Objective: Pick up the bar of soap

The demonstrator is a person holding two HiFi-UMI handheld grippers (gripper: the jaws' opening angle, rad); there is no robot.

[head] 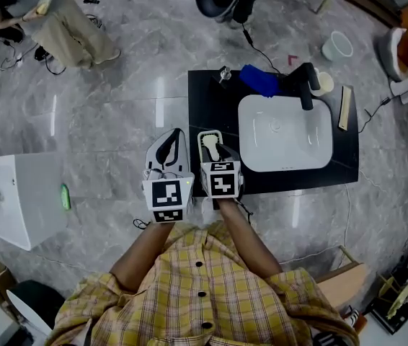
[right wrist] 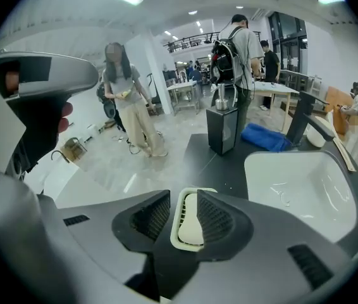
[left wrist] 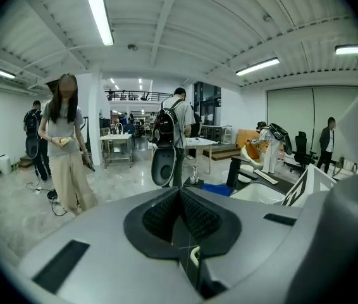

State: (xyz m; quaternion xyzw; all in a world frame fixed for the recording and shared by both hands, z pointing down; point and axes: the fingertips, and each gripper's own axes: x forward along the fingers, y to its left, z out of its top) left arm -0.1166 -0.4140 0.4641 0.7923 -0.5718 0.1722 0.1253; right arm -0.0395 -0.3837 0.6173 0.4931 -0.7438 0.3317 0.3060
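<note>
The bar of soap (right wrist: 189,229) is pale cream and oblong, lying flat in a ribbed cream soap dish (right wrist: 180,211), just left of the white basin (right wrist: 299,182)

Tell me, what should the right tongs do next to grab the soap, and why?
Probably ease the right tongs down a little, then squeeze. Their jaws stand apart with the soap bar showing between them in its dish, but the pads do not press on it yet.
</note>
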